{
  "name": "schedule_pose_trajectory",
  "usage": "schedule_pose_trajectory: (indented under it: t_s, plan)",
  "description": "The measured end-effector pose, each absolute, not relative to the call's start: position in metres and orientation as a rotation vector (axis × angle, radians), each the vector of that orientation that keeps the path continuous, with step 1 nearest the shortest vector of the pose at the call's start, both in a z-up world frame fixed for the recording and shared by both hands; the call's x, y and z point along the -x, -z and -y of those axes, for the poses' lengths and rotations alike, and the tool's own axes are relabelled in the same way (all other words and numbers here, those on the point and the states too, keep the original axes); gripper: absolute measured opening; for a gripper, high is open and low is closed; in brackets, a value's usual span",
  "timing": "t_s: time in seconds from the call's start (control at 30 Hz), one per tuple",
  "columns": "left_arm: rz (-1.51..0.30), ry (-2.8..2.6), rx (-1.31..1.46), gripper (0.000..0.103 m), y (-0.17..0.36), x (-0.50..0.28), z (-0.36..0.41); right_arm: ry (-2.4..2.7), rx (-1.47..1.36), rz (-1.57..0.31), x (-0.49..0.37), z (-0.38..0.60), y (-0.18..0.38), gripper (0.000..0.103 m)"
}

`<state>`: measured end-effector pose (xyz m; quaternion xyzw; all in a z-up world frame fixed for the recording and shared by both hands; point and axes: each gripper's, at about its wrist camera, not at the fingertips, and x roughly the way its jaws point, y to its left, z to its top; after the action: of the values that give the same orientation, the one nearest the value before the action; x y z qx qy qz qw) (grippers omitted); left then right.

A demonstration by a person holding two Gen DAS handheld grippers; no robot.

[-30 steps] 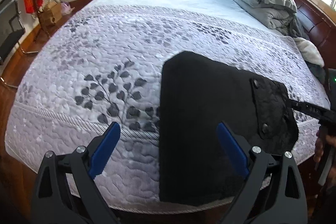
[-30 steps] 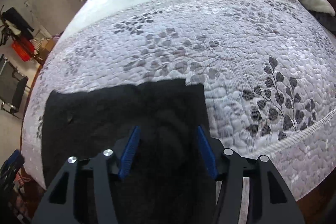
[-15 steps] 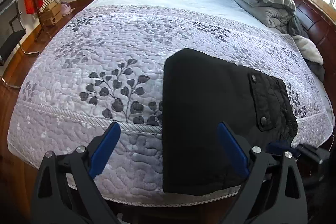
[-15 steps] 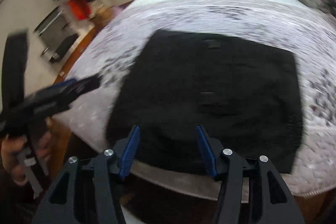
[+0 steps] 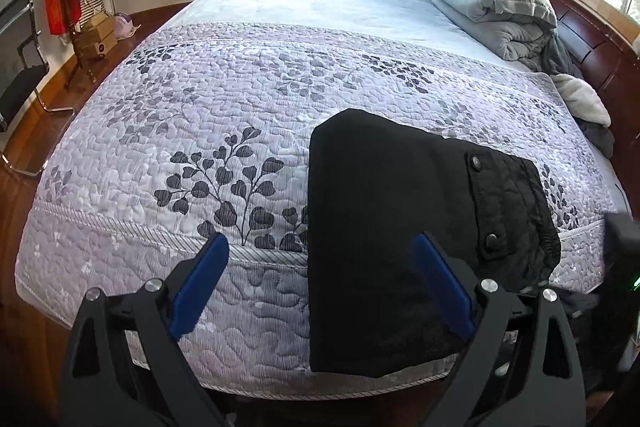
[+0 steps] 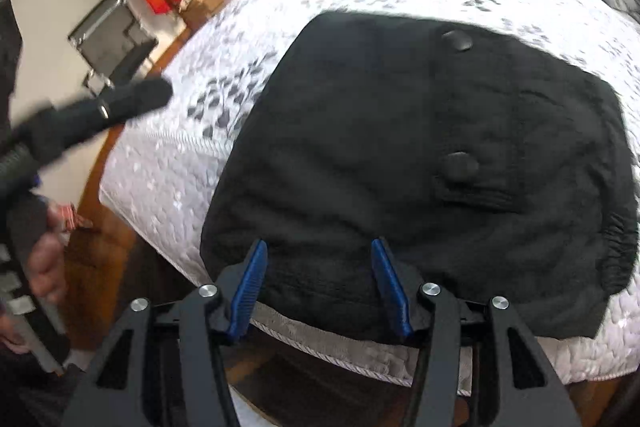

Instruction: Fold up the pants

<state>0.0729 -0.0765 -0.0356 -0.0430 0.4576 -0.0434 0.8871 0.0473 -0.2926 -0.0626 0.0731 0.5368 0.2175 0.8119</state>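
The black fabric pants [image 5: 384, 227], folded into a compact rectangle, are laid near the front edge of the grey leaf-patterned quilted bedspread [image 5: 224, 99]. The right gripper [image 6: 318, 287] has been swung back from over the cloth to the bed's edge, its jaws about half open and empty; the left gripper [image 5: 320, 281] is held wide apart, nothing gripped. The fold is judged essentially complete.

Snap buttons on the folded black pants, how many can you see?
2. Both are on the pocket flap of the black pants: one snap button at the flap's far corner, the other snap button nearer the bed's edge. Folded layers may hide more.
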Motion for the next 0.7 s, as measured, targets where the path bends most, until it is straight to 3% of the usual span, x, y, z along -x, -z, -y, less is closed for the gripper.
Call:
schedule_pose_trajectory:
  t_s: [0.23,0.7]
  plan:
    - [-0.953,0.081,0.058,0.094,0.047,-0.075,0.082,-0.236,-0.218,-1.138,-0.057,0.360,0.062,0.055]
    - [-1.037,0.105,0.040,0.094,0.081,-0.084,0.095,-0.177,-0.301,-1.136,-0.065,0.395,0.074,0.055]
